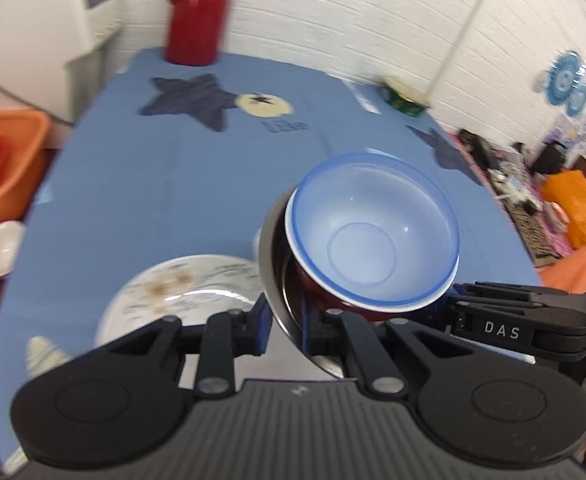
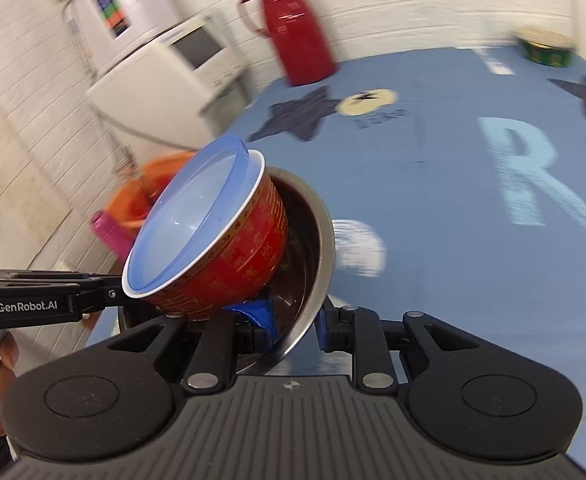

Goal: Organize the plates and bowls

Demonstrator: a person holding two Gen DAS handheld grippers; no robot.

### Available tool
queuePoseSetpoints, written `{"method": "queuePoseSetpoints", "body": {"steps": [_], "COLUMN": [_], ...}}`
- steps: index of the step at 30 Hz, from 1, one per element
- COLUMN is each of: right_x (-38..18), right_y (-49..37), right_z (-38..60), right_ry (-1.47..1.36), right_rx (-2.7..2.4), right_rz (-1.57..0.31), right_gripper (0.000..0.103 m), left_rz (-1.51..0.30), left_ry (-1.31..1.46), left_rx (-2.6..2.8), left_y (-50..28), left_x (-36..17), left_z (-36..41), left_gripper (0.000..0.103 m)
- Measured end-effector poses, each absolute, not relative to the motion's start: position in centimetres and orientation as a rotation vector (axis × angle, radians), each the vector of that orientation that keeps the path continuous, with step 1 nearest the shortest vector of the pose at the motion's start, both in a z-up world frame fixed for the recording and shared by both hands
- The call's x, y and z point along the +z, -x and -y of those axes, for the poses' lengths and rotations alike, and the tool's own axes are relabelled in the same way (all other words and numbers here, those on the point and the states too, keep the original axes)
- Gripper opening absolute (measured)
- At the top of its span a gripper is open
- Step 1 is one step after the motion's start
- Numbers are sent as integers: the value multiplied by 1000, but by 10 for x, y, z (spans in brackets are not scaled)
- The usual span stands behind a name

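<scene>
— What are you seeing of the surface and the room?

— I've got a tabletop (image 1: 141, 184) under a blue cloth with dark star patches. A red thermos jug (image 1: 197, 12) stands at the far edge against a white brick wall, and a small green tin (image 1: 405, 98) sits toward the far right corner. Off the left edge there's an orange tub (image 1: 5, 164) and a white appliance (image 1: 33, 28).

— And the bowls?

— I'm holding the stack off the cloth, tilted: a pale blue bowl (image 1: 373, 232) nested in a red bowl (image 2: 233, 256), which sits in a steel bowl (image 2: 317, 248). My left gripper (image 1: 287, 322) has its fingers pinching the steel rim on one side; my right gripper (image 2: 295, 328) has its fingers clamped on the rim at the opposite side. A patterned plate (image 1: 173, 292) lies on the cloth near the front edge.

— Any difference between the two cameras?

— The left one shows the plate clearly, a white bowl (image 1: 1, 248) beyond the left edge, and an orange bag (image 1: 573, 204) amid clutter on the right. The right one shows the red bowl's gold lettering, a big pale "R" (image 2: 533, 172) on the cloth, and a pink object (image 2: 109, 232) beside the tub, too blurred for me to identify.
</scene>
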State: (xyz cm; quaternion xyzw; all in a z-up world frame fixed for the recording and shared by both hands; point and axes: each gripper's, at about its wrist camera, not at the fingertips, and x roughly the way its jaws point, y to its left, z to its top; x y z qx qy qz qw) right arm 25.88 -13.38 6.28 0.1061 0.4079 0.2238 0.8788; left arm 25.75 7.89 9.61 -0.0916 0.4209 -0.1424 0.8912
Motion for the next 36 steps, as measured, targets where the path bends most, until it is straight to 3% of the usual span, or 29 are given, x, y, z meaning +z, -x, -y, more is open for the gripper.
{"method": "queuePoseSetpoints", "body": {"steps": [8, 24, 28, 31, 36], "right_x": [38, 23, 24, 27, 29], "right_y": [-262, -262, -263, -263, -260], "right_z": [78, 67, 69, 69, 61], "right_ry": [-171, -154, -159, -149, -108], "right_rx": [567, 542, 519, 495, 503], "right_rz": [-941, -1024, -1036, -1040, -1060], "right_gripper": [6, 6, 7, 9, 16], "left_rz": [-926, -930, -943, -929, -903], "left_ry": [242, 270, 303, 356, 313], "left_rx": [-172, -158, -162, -216, -189], "left_y": [-232, -229, -230, -227, -221], "left_x": [69, 40, 37, 38, 45], "left_z": [-135, -141, -146, -145, -136], "left_gripper": [2, 4, 28, 61, 61]}}
